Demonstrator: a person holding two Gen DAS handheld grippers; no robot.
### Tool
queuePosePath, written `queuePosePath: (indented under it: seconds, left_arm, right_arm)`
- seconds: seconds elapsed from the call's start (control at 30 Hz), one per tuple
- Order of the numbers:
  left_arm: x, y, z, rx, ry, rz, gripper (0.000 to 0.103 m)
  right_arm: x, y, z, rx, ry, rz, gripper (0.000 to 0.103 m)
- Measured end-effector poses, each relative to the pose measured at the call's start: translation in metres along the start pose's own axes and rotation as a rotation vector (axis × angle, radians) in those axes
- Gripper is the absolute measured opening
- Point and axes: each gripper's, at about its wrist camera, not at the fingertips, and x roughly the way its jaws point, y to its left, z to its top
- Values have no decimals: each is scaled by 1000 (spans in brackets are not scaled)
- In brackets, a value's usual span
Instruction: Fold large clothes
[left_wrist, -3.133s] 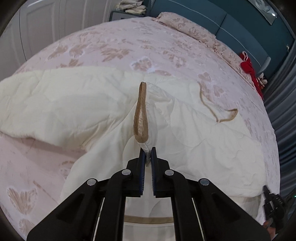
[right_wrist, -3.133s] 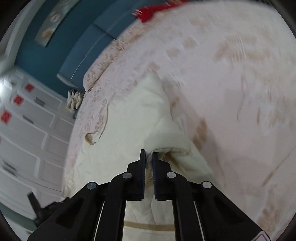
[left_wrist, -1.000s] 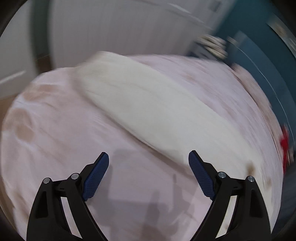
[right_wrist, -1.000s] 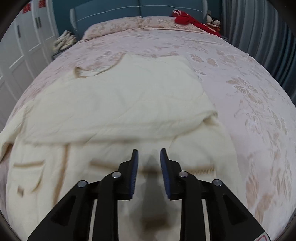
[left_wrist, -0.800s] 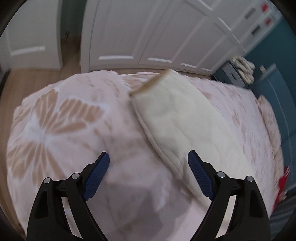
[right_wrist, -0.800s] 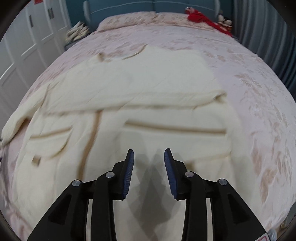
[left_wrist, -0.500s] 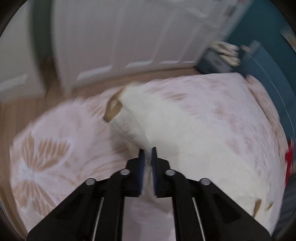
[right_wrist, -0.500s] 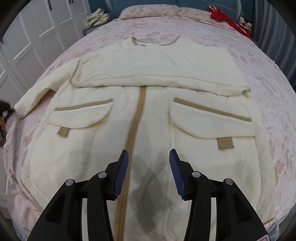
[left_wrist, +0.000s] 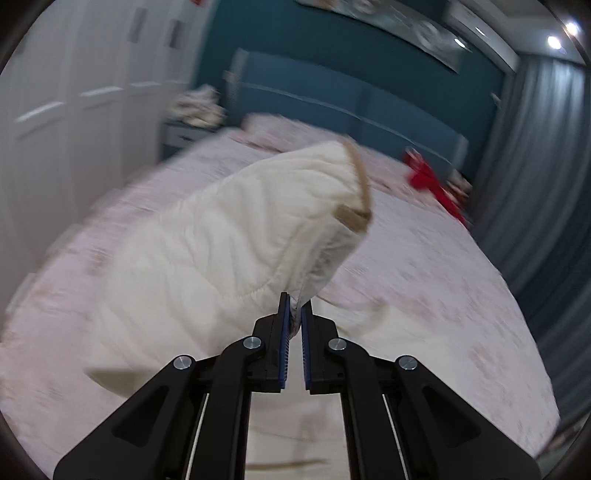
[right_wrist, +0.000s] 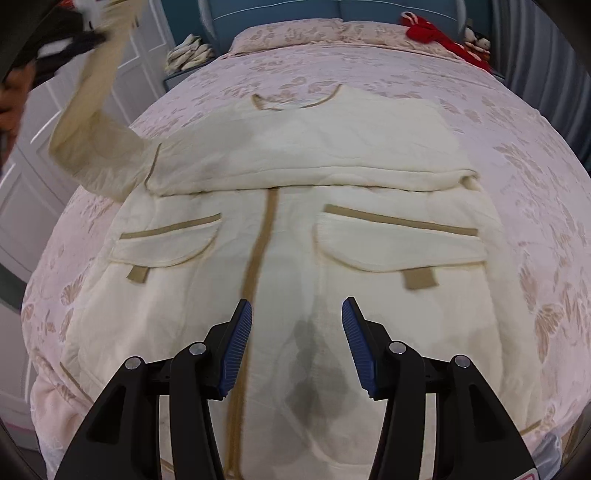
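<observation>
A large cream quilted coat (right_wrist: 295, 229) with tan trim and two flap pockets lies front up on the bed, collar at the far end. Its right sleeve is folded across the chest. My left gripper (left_wrist: 294, 317) is shut on the left sleeve (left_wrist: 236, 243) and holds it raised in the air, tan cuff (left_wrist: 352, 214) uppermost. The lifted sleeve also shows in the right wrist view (right_wrist: 96, 122), rising up and left. My right gripper (right_wrist: 297, 347) is open and empty, above the coat's lower front near the tan placket (right_wrist: 258, 258).
The bed has a pink floral cover (right_wrist: 535, 177) and a blue headboard (left_wrist: 332, 99). A red item (right_wrist: 436, 27) lies by the pillows. White wardrobe doors (left_wrist: 74, 92) stand left of the bed, grey curtains (left_wrist: 546, 166) to the right.
My left gripper closed on the sleeve at the bed's left edge and lifted it up. My right gripper let go of the coat, opened wider and drew back toward the hem.
</observation>
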Motion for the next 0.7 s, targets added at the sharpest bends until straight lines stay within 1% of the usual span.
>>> queuePosePath:
  seconds: [0.03, 0.07, 0.1, 0.13, 0.2, 0.23, 0.27, 0.3, 0.33, 0.37, 0.4, 0.43, 0.47, 0.5, 0.53, 0.6, 0.7]
  left_arm:
    - [12, -19, -11, 6, 43, -28, 5]
    - [29, -39, -28, 11, 107, -60, 8]
    - [39, -50, -40, 15, 147, -77, 10]
    - [52, -62, -63, 19, 204, -91, 10]
    - [66, -68, -90, 7, 264, -105, 17]
    - [70, -64, -106, -27, 298, -117, 21]
    - [71, -54, -121, -90, 330, -137, 34]
    - [65, -43, -131, -140, 333, -150, 46]
    - [61, -34, -138, -192, 324, -157, 48]
    - [53, -21, -148, -244, 307, -157, 50]
    - [47, -1, -150, -298, 289, -137, 50]
    - [45, 14, -151, -342, 274, -112, 50]
    - [41, 39, -150, -405, 252, -79, 51]
    - [39, 53, -152, -452, 242, -56, 52]
    - [43, 69, -149, -488, 244, -36, 52]
    - [46, 99, -148, -554, 240, 3, 52]
    - [48, 137, -143, -617, 219, 22, 52]
  right_arm:
    - [-2, -5, 0, 8, -2, -3, 50]
    - [-4, -12, 0, 19, -4, -11, 50]
    - [-5, -20, 0, 32, -5, -19, 51]
    - [-6, -28, 1, 43, -5, -26, 53]
    - [-8, -47, 3, 75, -7, -47, 53]
    - [-9, -55, 5, 89, -9, -52, 54]
    - [-9, -63, 8, 103, -11, -54, 54]
    - [-8, -71, 13, 123, -12, -53, 55]
    - [-7, -78, 18, 138, -16, -48, 55]
    - [-6, -85, 25, 161, -22, -38, 55]
    - [-3, -90, 32, 178, -29, -29, 56]
    - [-1, -91, 38, 189, -36, -23, 56]
    - [4, -94, 47, 204, -43, -12, 56]
    - [9, -95, 56, 222, -47, 5, 56]
    - [12, -96, 62, 239, -47, 21, 56]
    - [24, -95, 77, 282, -39, 85, 56]
    - [42, -84, 92, 304, -17, 138, 56]
